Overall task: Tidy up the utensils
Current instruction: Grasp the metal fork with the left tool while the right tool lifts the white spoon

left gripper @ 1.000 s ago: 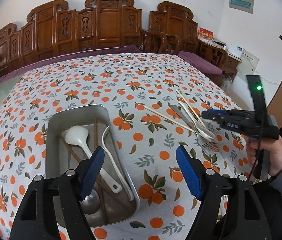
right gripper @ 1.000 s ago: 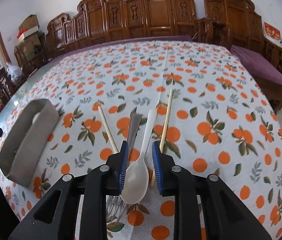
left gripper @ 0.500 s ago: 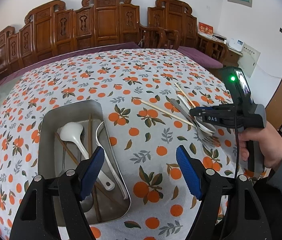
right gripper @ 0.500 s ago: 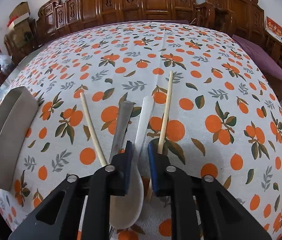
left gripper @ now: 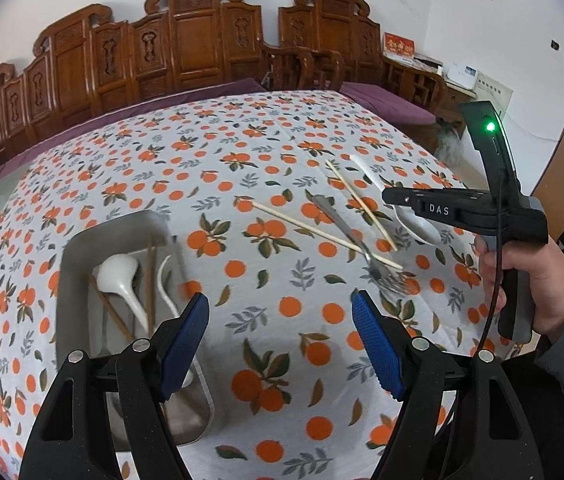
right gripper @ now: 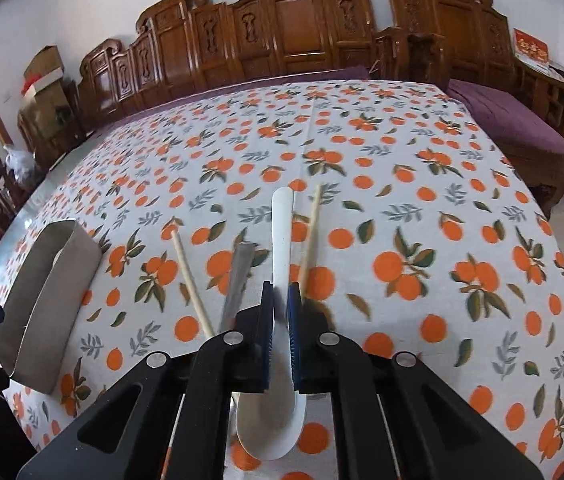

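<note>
My right gripper (right gripper: 280,308) is shut on the white spoon (right gripper: 282,240), gripping its handle with the bowl toward the camera; it also shows in the left wrist view (left gripper: 392,197) holding that spoon (left gripper: 418,224) just above the cloth. Two pale chopsticks (right gripper: 191,280) (right gripper: 310,236) and a metal fork (right gripper: 237,280) lie beside it on the table. My left gripper (left gripper: 279,332) is open and empty, hovering by the metal tray (left gripper: 69,256), which holds a white ladle (left gripper: 119,280), another white spoon and brown chopsticks.
The table carries an orange-print cloth (left gripper: 241,160). Carved wooden chairs (right gripper: 282,32) line the far side. The tray also shows at the left of the right wrist view (right gripper: 41,292). A purple-cushioned bench (right gripper: 502,120) stands to the right.
My right gripper has closed fully on the white spoon's handle and lifted it slightly. The left gripper has stayed open by the tray, with its view shifting a little.
</note>
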{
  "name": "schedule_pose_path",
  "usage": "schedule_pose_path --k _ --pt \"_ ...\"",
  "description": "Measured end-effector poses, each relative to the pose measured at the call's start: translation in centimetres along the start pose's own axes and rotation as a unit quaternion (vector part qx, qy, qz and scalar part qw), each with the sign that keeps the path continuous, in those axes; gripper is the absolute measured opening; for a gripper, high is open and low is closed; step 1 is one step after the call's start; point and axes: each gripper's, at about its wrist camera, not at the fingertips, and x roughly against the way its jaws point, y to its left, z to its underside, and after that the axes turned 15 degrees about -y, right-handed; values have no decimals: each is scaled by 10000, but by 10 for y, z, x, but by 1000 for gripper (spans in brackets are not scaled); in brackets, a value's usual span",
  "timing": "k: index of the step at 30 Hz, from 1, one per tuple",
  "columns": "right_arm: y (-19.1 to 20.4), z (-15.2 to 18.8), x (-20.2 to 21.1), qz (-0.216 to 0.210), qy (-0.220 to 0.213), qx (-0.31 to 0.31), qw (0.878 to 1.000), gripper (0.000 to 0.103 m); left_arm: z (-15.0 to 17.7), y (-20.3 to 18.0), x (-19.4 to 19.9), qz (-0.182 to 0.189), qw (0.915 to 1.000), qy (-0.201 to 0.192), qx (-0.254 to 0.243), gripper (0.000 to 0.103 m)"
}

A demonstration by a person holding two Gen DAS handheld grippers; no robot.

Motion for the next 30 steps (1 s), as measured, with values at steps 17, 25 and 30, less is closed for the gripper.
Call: schedule_pose_path --k 17,25,30 --pt "-41 5 5 138 -7 -525 9985 8 -15 -51 -73 295 9989 333 -144 59" --pt "-43 6 4 101 -8 -635 9979 8 -6 -66 -116 460 9962 731 -66 35" --pt "-45 6 3 115 2 -681 9976 8 0 -67 -132 523 9948 876 50 26"
